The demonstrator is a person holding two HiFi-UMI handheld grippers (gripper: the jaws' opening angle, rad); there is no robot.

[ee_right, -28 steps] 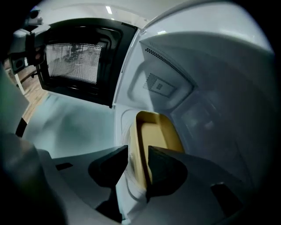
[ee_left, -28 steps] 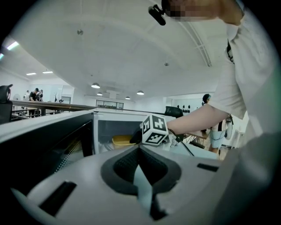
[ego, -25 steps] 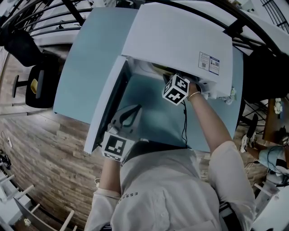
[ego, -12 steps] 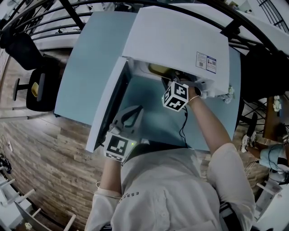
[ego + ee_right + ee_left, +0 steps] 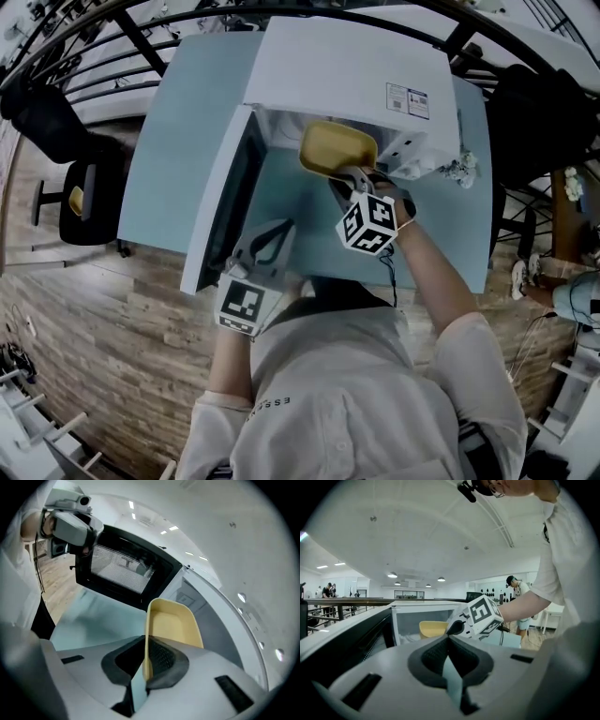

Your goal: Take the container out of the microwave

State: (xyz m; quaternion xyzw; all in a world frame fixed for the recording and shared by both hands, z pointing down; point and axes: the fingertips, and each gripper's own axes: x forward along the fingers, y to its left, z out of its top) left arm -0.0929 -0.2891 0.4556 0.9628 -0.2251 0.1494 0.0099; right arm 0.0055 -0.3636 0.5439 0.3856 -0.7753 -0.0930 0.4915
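On top of the white microwave (image 5: 347,66) there is a small sticker (image 5: 406,98) with dark print, far too fine for me to read from here. The person's pale shirt (image 5: 356,394) carries a short line of small letters (image 5: 265,405) that begins "ESSE", and I cannot make out the rest. The marker cube (image 5: 368,223) on the right gripper (image 5: 345,180) and the one (image 5: 242,305) on the left gripper (image 5: 270,236) show only black-and-white square code patterns.

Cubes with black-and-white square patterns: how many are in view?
2. One cube sits on the left gripper beside the open microwave door; the other cube on the right gripper, which grips the yellow container at the microwave's mouth.
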